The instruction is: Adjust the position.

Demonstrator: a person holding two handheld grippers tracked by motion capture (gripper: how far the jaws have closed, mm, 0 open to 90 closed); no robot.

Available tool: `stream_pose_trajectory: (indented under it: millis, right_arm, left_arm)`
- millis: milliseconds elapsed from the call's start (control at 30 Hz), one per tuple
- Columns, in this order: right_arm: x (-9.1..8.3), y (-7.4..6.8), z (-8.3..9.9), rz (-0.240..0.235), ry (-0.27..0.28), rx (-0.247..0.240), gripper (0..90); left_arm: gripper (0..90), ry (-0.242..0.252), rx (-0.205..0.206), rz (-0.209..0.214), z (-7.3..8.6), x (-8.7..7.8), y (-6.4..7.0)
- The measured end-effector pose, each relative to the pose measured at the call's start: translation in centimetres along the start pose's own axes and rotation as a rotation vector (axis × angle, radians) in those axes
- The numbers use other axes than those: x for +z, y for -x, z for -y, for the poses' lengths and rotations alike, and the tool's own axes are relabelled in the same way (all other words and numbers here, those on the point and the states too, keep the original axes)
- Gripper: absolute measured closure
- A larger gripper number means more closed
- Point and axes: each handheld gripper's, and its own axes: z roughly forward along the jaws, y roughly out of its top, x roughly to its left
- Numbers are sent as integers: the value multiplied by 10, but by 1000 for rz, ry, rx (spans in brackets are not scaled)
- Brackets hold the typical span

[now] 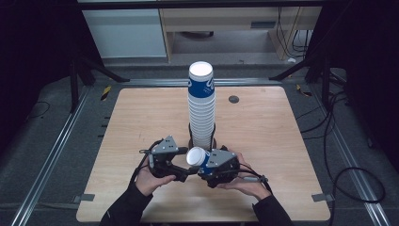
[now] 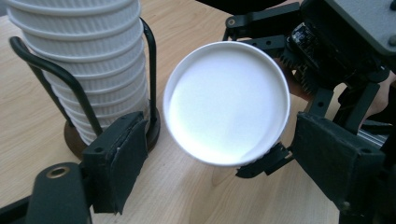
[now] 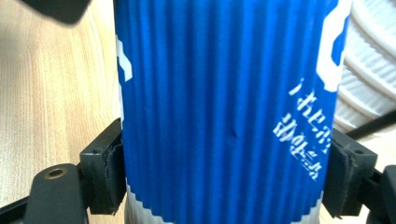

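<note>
The right claw (image 1: 203, 162) grips the blue cup (image 1: 196, 157) firmly, so bring the wide-open left claw (image 1: 181, 165) (holding nothing) w/ care around its rim.

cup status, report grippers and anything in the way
Right hand-held gripper shut on cup. Left hand-held gripper open, jaws either side of the cup's mouth, no contact seen. Stack in its holder just behind.

Both forearms come in low, dark sleeves, hands close together near the worktop's front edge. Left gripper (image 1: 181, 165) held by left hand (image 1: 149, 179), jaws spread wide, pointing toward the right gripper (image 1: 203, 162). Right hand (image 1: 242, 181) holds that one, its 2 jaws clamped on a cup (image 3: 224, 112).
</note>
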Motion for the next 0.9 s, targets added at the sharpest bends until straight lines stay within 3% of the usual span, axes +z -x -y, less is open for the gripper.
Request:
stream_pose_trajectory:
  millis: [300,900]
  right_arm:
    - [9,-7,-5,-9,3,-29,190]
    - [11,-9,-7,-11,5,-22,180]
  left_arm:
    - [178,-11,-16,11,2,6,-1]
    - [254,-1,-36,25,5,7,-1]
